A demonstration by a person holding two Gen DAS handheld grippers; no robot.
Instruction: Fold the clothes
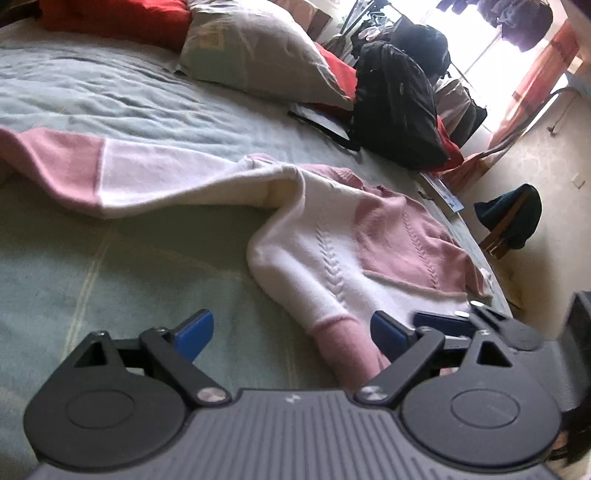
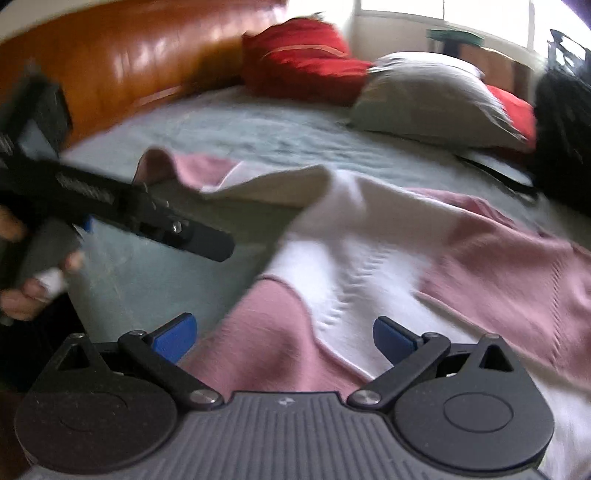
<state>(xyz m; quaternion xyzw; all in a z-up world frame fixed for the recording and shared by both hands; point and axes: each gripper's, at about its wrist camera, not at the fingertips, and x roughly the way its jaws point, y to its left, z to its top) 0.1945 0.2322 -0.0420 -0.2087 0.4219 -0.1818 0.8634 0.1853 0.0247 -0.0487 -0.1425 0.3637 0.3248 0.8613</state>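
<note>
A pink and white knitted sweater [image 1: 332, 251] lies spread on the pale green bedspread [image 1: 129, 266], one sleeve [image 1: 122, 173] stretched out to the left. My left gripper [image 1: 291, 332] is open low over the bed, and the sweater's pink cuff [image 1: 351, 347] lies just inside its right finger. The right gripper [image 1: 454, 319] shows beside it at the sweater's near edge. In the right wrist view my right gripper [image 2: 284, 336] is open over the sweater [image 2: 369, 266], with pink and white knit between its fingers. A hand [image 2: 22, 295] holds the left gripper [image 2: 207, 240] at the left.
Grey pillow [image 1: 258, 55] and red cushions [image 1: 122, 18] lie at the bed's head by a brown leather headboard [image 2: 129, 55]. A black backpack [image 1: 399, 103] stands at the far right. The bed edge [image 1: 476, 236] drops to the floor, where a chair [image 1: 513, 221] holds dark cloth.
</note>
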